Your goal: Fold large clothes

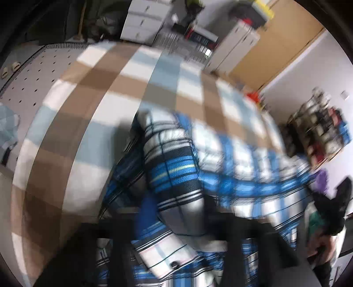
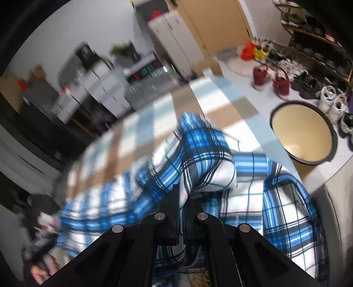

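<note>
- A large plaid shirt [image 2: 198, 159] in blue, white and black lies bunched and partly lifted on a bed, near the edge closest to both cameras.
- In the right wrist view a ridge of the fabric rises into a peak in the middle of the picture, and a sleeve or hem trails off to the left in a blur.
- The right gripper [image 2: 183, 198] has its two black fingers drawn tight together, with a thin fold of the shirt pinched between them.
- In the left wrist view the same shirt [image 1: 174, 167] fills the lower middle, with a buttoned cuff or placket near the bottom edge.
- The left gripper [image 1: 176, 238] is blurred and dark; its fingers look nearly together with the shirt's cloth bunched between them, so it appears to be gripping the fabric.
- Under the shirt is a checked bedspread [image 1: 92, 92] in tan, white and pale blue squares, which covers most of the bed.
- Just beside the bed, on the floor, stands a round basin [image 2: 304, 132] with a dark rim and a cream inside.
- Farther off are red shoes [image 2: 280, 84], white trainers and a shoe rack [image 2: 320, 39] along the wall.
- White drawers [image 1: 143, 19] and a wooden door [image 1: 275, 44] stand beyond the bed's far side.
</note>
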`<state>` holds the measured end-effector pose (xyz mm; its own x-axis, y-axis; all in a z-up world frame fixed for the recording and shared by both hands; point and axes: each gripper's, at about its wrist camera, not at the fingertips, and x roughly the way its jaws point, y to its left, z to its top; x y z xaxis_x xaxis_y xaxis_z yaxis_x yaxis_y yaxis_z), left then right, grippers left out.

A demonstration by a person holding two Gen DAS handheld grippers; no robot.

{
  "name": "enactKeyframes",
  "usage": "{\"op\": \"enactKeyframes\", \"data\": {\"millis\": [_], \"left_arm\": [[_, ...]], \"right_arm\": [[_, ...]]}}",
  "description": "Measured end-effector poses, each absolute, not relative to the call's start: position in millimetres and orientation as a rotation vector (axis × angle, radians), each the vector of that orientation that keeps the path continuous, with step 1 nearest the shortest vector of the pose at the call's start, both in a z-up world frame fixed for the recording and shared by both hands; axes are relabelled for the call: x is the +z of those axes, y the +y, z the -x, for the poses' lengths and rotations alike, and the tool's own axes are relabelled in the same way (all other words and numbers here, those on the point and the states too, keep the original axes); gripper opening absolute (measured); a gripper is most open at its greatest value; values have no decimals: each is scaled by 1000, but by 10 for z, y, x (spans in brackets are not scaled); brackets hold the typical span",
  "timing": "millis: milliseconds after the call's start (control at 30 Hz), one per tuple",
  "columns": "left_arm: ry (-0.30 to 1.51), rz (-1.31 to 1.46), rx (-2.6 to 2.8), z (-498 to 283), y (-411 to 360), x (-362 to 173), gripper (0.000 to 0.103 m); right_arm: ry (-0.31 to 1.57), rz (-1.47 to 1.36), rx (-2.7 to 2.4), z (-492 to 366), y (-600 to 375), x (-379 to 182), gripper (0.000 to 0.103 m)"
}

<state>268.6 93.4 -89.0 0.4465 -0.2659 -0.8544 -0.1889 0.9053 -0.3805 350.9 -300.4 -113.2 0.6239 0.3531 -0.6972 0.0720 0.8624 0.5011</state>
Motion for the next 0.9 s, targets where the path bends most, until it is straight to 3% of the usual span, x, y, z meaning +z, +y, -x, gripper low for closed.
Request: {"op": "enactKeyframes", "data": {"millis": [200, 267, 400, 567, 633, 667, 700, 767, 800, 833, 900], "left_arm": [[1190, 417, -26, -2500, 1000, -995, 8], [1192, 378, -14, -2448, 984, -1005, 14], [1209, 375, -9, -2420, 1098, -1012, 17], [1167, 297, 106, -2241, 1214, -691, 18], [1051, 161, 282, -2082, 1222, -385, 19], [1000, 150, 300, -2002, 1211, -269, 19], [950, 164, 286, -1949, 1203, -147, 21], [884, 270, 178, -1919, 1184, 12, 40], [864, 323, 115, -1922, 1133, 31, 59], [854, 364, 24, -1962, 1042, 7, 63], [887, 346, -76, -2096, 852, -121, 63]], "right_arm": [[973, -540, 97, -3391, -3163, -1502, 2], [1041, -513, 31, -3410, -3184, -1686, 5], [1096, -463, -35, -3418, -3270, -1706, 29], [1037, -294, -65, -3282, -3193, -1123, 31], [988, -245, -9, -3313, -3054, -850, 43], [968, -223, 20, -3352, -2972, -755, 57], [950, -179, 46, -3417, -2847, -656, 64], [960, -86, 92, -3596, -2581, -592, 65], [975, -43, 122, -3720, -2426, -620, 65], [994, -10, 139, -3818, -2308, -671, 65], [1036, 72, 141, -4035, -2098, -843, 65]]}}
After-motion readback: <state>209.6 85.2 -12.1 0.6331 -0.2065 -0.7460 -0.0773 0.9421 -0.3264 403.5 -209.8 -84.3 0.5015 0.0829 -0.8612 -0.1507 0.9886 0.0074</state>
